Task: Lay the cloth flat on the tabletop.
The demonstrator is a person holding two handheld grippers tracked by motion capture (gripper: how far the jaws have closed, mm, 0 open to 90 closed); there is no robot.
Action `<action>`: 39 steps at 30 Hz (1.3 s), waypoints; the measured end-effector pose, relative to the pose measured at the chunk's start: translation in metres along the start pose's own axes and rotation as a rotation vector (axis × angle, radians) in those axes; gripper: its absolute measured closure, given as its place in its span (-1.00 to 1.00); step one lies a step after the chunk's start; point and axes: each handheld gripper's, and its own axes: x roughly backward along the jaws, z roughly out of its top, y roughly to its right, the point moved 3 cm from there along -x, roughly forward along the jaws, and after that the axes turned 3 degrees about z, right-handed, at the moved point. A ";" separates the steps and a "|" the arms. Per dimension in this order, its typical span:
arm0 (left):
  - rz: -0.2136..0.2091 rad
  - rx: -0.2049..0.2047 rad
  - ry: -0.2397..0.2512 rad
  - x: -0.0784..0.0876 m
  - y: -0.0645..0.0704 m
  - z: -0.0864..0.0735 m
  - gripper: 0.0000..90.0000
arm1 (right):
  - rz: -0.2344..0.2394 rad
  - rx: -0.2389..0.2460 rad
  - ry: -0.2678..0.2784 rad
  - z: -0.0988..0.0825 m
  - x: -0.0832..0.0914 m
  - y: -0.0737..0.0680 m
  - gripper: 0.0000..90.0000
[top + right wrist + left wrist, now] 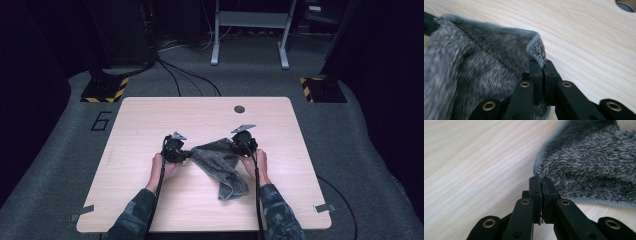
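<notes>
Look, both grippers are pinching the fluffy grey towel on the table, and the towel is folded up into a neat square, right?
Not quite. The grey towel is not a neat square: the high view shows it rumpled, with a tail hanging toward the person. The rest is right: the left gripper and the right gripper each pinch an edge of it on the wooden table.

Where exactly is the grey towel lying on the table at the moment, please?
In the high view the grey towel lies near the middle of the table, stretched between the left gripper and right gripper.

Left gripper [186, 155] and right gripper [240, 145]: jaws clamped.
</notes>
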 end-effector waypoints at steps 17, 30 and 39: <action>-0.017 0.094 -0.016 0.005 -0.016 0.002 -0.03 | 0.041 -0.071 0.051 -0.018 0.024 0.004 0.94; -0.019 0.068 -0.013 -0.014 0.007 0.007 0.88 | 0.022 -0.054 0.058 -0.023 0.026 0.004 0.94; 0.027 0.018 -0.019 0.004 -0.004 -0.002 0.98 | -0.013 -0.075 0.083 -0.030 0.041 0.019 0.94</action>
